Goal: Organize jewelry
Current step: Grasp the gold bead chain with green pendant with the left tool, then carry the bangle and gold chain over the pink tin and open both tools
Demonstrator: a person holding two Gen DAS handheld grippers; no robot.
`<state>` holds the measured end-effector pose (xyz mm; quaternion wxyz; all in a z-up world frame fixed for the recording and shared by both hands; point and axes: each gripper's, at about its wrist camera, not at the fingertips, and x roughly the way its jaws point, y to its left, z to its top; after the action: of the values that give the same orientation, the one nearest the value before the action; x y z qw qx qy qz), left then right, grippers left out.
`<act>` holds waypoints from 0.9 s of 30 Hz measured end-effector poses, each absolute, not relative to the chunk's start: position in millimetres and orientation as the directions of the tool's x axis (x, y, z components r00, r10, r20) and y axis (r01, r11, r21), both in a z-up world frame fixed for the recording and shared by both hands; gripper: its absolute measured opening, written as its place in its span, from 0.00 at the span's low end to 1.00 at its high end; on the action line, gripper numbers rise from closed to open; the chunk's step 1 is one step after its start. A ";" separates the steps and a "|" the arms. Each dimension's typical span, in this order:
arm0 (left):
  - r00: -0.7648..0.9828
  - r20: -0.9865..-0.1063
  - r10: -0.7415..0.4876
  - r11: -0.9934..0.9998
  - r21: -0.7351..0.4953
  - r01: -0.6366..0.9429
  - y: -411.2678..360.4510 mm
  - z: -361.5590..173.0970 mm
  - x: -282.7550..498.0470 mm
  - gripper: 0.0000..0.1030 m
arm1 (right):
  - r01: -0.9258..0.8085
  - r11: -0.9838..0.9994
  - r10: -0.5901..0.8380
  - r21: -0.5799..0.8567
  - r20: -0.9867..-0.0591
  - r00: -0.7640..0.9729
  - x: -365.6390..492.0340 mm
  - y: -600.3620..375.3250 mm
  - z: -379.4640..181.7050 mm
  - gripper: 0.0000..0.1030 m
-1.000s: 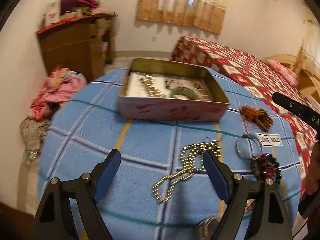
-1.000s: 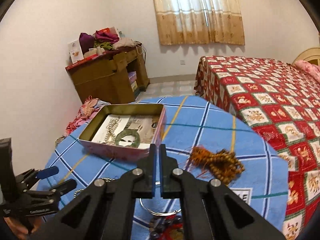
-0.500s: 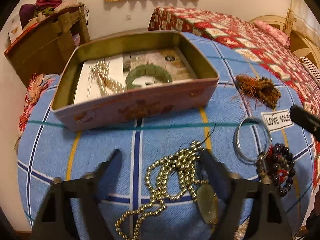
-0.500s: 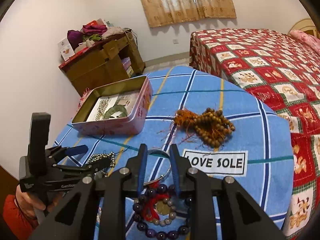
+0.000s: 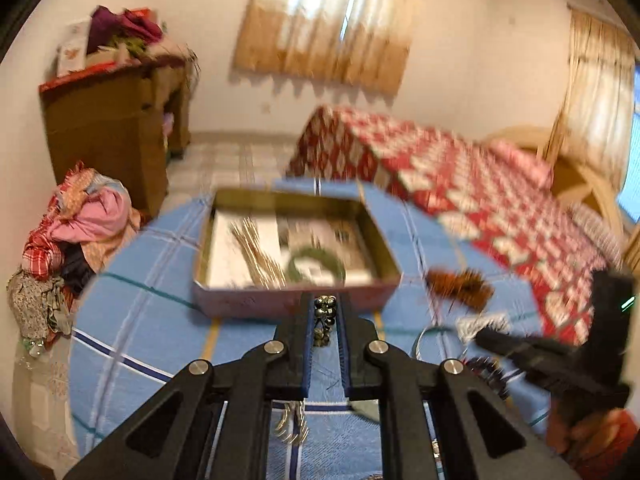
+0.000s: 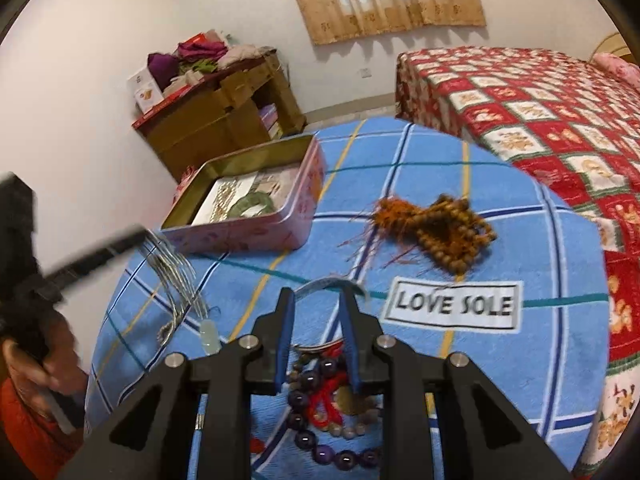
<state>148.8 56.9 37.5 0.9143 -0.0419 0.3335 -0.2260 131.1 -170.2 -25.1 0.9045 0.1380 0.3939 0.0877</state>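
My left gripper (image 5: 325,300) is closing, with the gold bead necklace (image 5: 322,332) pinched between its pads. In the right wrist view the necklace (image 6: 176,276) hangs blurred from that gripper (image 6: 140,236), above the cloth. The pink tin (image 5: 248,304) behind it holds a green bangle (image 5: 316,264) and a pale bead strand (image 5: 256,256). My right gripper (image 6: 317,296) stands with a narrow gap between its fingers, low over the purple bead bracelet (image 6: 332,396). The far arc of the silver bangle (image 6: 320,282) runs across its tips. I see nothing pressed between those pads.
A brown wooden bead strand with an orange tassel (image 6: 444,236) lies right of the tin (image 6: 240,236), near a "LOVE SOLE" label (image 6: 454,304). Blue checked cloth (image 6: 520,320) covers the round table. A red bed (image 6: 540,100), wooden cabinet (image 6: 224,120) and clothes pile (image 5: 72,240) surround it.
My left gripper dipped to the necklace, closed on it and rose, lifting it off the cloth. My right gripper went from shut to slightly apart and sank toward the bangle and bracelet.
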 end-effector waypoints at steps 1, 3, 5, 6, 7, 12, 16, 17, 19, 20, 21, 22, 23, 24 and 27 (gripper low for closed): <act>0.693 -0.570 -0.442 0.895 -0.228 0.383 61.3 46.7 145.9 0.10 | -0.058 0.947 0.273 0.317 -0.692 0.668 133.2 -167.1 -26.5 0.26; 0.718 -0.533 -0.448 0.893 -0.234 0.384 66.4 63.2 141.4 0.10 | -0.093 0.946 0.295 0.309 -0.713 0.636 141.4 -154.4 -33.2 0.26; 0.732 -0.497 -0.466 0.885 -0.248 0.395 69.5 74.7 138.0 0.10 | -0.103 0.949 0.296 0.297 -0.736 0.609 148.0 -145.9 -39.6 0.26; 0.737 -0.485 -0.470 0.883 -0.250 0.398 67.8 76.5 139.1 0.10 | -0.114 0.951 0.297 0.287 -0.750 0.591 152.7 -139.8 -43.9 0.26; 0.747 -0.470 -0.471 0.882 -0.250 0.399 69.0 83.0 137.2 0.10 | -0.124 0.953 0.295 0.276 -0.760 0.579 156.5 -135.1 -46.8 0.26; 0.761 -0.448 -0.469 0.883 -0.253 0.395 65.6 88.1 138.4 0.10 | -0.118 0.983 0.183 0.141 -0.805 0.564 168.7 -116.2 -58.0 0.13; 0.768 -0.442 -0.464 0.885 -0.265 0.382 70.2 88.6 140.6 0.10 | -0.072 0.972 0.226 0.224 -0.803 0.551 170.1 -131.5 -58.4 0.05; 0.768 -0.444 -0.462 0.886 -0.267 0.378 70.9 88.1 140.9 0.10 | -0.059 0.962 0.254 0.268 -0.794 0.552 169.8 -138.4 -58.0 0.05; 0.768 -0.443 -0.462 0.886 -0.273 0.376 72.0 88.9 140.1 0.10 | -0.047 0.912 0.360 0.407 -0.741 0.567 166.9 -158.3 -54.9 0.05; 0.770 -0.442 -0.460 0.887 -0.273 0.373 72.5 89.2 139.1 0.10 | -0.045 0.889 0.396 0.455 -0.718 0.573 166.9 -163.8 -53.4 0.05; 0.773 -0.440 -0.458 0.888 -0.271 0.372 72.5 89.4 138.4 0.10 | -0.046 0.845 0.455 0.532 -0.673 0.583 164.1 -174.7 -49.8 0.05; 0.775 -0.439 -0.455 0.890 -0.267 0.370 71.4 89.0 138.6 0.10 | -0.049 0.801 0.502 0.597 -0.625 0.598 161.1 -185.3 -44.8 0.05; 0.776 -0.438 -0.454 0.890 -0.267 0.370 71.4 89.1 137.6 0.10 | -0.053 0.777 0.524 0.627 -0.598 0.607 159.3 -189.5 -41.7 0.06; 0.776 -0.437 -0.455 0.889 -0.268 0.370 71.0 88.7 137.9 0.10 | -0.063 0.737 0.556 0.673 -0.551 0.622 156.0 -198.9 -34.8 0.06; 0.776 -0.439 -0.453 0.890 -0.271 0.366 67.4 87.2 142.7 0.10 | -0.090 0.690 0.587 0.718 -0.483 0.649 151.2 -209.0 -16.9 0.06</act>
<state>142.7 67.4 87.2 0.9384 -0.0853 0.2539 -0.2182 151.2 -209.0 -16.9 0.8427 0.3384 0.3674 0.2007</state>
